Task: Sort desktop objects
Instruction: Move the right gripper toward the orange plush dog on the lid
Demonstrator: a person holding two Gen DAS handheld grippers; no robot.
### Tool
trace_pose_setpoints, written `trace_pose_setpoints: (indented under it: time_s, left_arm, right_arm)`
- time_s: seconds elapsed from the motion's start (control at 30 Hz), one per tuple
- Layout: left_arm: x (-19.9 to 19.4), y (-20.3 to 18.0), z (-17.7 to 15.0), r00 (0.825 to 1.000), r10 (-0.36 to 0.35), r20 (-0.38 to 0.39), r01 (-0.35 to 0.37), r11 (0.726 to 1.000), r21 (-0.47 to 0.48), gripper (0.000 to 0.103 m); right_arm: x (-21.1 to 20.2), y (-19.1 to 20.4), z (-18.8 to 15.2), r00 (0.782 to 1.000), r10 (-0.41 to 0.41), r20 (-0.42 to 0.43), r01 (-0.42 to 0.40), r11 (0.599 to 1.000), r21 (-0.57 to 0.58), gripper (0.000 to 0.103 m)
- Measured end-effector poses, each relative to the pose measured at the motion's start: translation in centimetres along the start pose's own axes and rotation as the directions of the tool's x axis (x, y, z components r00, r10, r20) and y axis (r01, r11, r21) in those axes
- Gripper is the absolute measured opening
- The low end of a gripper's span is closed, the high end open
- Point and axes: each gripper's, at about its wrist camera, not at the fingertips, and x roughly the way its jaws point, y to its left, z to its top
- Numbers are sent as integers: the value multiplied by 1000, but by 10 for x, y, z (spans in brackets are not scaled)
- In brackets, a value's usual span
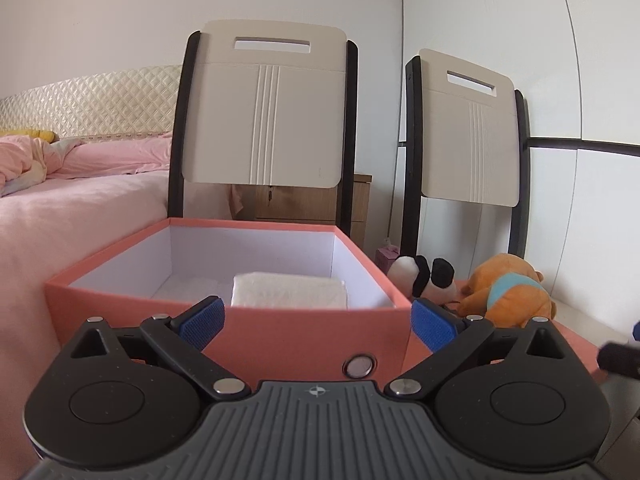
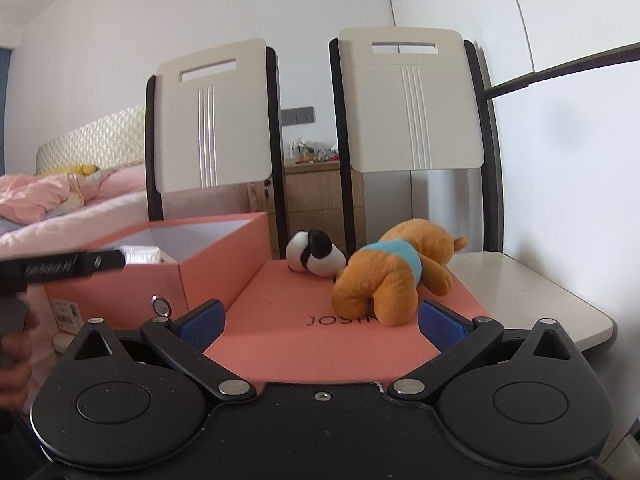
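Two grippers: both were held low in front of the work area, each with its jaws spread wide and nothing between them.
Right gripper (image 2: 322,318): stood open over the near edge of the pink lid (image 2: 280,320), its blue pads (image 2: 204,320) apart on either side of empty space.
Nearest target: the orange plush dog (image 2: 390,276) lay on the lid directly ahead of the right gripper and slightly to its right, near the right pad but not touching it.
Long axis of dog: ran obliquely, from the rounded end nearest the gripper back and to the right toward the far end by the chair (image 2: 412,108).
Second target: the panda plush (image 2: 316,256) lay farther back on the lid, just beside the dog on its left; whether the two touched could not be told.
Left gripper (image 1: 318,322): stood open facing the near wall of the pink box (image 1: 312,336), close to it.
Box contents: a white folded item (image 1: 288,290) lay inside, toward the near right.
Toys from the left gripper: the panda (image 1: 424,276) and the dog (image 1: 508,292) lay to the right of the box, off the left gripper's line.
Nearer hand: the right, by judgement; the dog sat almost in its opening.
Destination: the box stood left of the lid, so a carry would probably run leftward.
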Motion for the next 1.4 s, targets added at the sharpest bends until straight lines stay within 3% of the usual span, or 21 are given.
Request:
trace_pose_setpoints:
  time_s: [0.1, 0.37, 0.77, 1.13, 1.4]
  left_arm:
    - [-12, 3, -7, 1000, 4, 5, -4, 1000, -15, 101]
    - [-28, -1, -16, 999, -20, 31, 19, 1000, 13, 103]
    - [-26, 1, -22, 1000, -30, 9, 30, 1000, 0, 103]
    - [-27, 0, -23, 999, -32, 12, 32, 999, 5, 103]
    - [-27, 0, -22, 999, -41, 11, 41, 999, -6, 103]
  right_arm:
    - [-1, 0, -1, 999, 26, 24, -27, 999, 33, 103]
    - [1, 11, -6, 998, -8, 63, 8, 1000, 5, 103]
    - [8, 9, -10, 999, -33, -7, 33, 999, 34, 103]
    - [10, 9, -8, 998, -61, -10, 61, 998, 26, 103]
    - [30, 3, 17, 996, -79, -38, 79, 997, 4, 103]
